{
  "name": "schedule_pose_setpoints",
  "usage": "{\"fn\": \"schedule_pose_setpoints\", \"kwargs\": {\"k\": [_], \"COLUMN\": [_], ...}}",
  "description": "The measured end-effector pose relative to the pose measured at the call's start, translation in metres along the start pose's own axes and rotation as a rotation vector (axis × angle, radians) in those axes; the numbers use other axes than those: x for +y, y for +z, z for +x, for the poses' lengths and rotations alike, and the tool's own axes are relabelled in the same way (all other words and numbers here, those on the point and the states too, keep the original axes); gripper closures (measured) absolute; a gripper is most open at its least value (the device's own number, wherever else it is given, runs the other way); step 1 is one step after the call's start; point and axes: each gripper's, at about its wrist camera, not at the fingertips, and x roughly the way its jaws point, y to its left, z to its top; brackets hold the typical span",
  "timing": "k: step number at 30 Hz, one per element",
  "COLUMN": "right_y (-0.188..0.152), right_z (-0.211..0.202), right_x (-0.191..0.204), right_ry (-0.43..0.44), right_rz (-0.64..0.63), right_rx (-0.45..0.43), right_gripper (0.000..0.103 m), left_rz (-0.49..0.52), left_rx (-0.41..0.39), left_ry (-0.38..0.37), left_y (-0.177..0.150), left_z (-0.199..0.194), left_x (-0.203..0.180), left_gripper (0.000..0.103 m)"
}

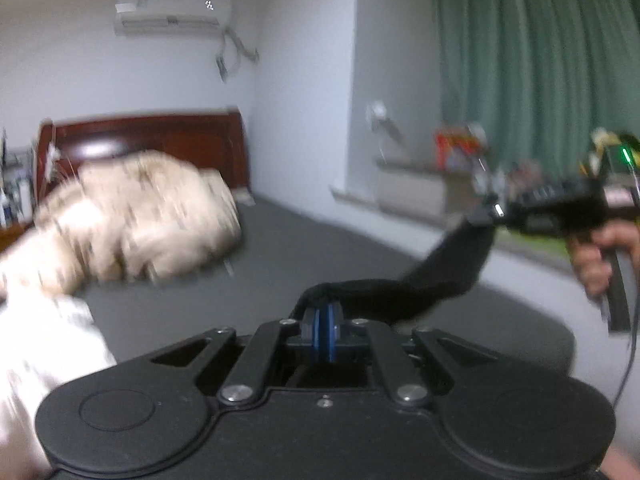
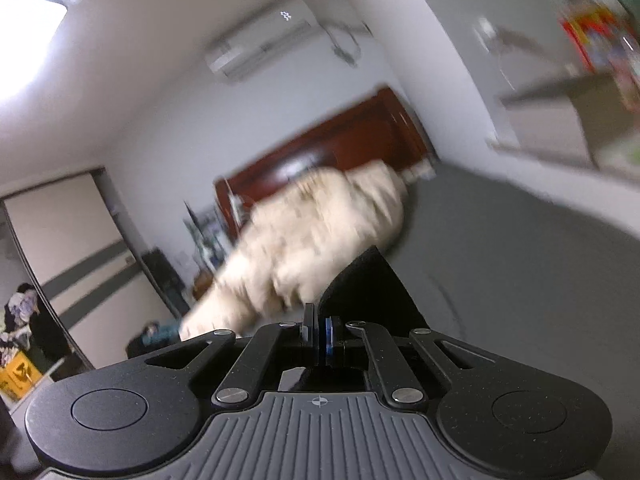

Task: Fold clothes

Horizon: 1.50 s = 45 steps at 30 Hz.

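Both claws, left claw and right claw, clench the black cloth garment; lowering evenly onto the grey bed should keep it flat.

Left tongs clamped on black garment — right tongs gripping its far end

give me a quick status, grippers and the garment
Left gripper and right gripper both shut on the black garment, stretched between them above the grey bed. Beige fluffy pile beyond, not in the way.
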Motion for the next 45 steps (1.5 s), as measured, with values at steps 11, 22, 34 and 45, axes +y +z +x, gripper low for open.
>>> {"fn": "schedule_pose_setpoints", "kwargs": {"k": [11, 22, 34, 45], "right_y": [-0.117, -0.055, 0.056, 0.112], "right_z": [-0.05, -0.09, -0.163, -0.048], "right_x": [-0.079, -0.024, 0.058, 0.024], "right_ry": [-0.187, -0.021, 0.178, 0.03], "right_rz": [0.181, 0.169, 0.072, 0.054], "right_rx": [0.103, -0.131, -0.417, -0.278], "right_gripper": [0.1, 0.1, 0.1, 0.1], "left_rz": [-0.118, -0.004, 0.005, -0.047], "left_rx": [0.174, -0.099, -0.338, -0.14], "left_ry": [-0.024, 0.046, -0.111, -0.091], "left_y": [-0.107, -0.031, 0.113, 0.137], "left_z": [0.011, -0.053, -0.113, 0.031], "left_x": [-0.037, -0.029, -0.024, 0.009], "left_gripper": [0.098, 0.098, 0.098, 0.098]}}
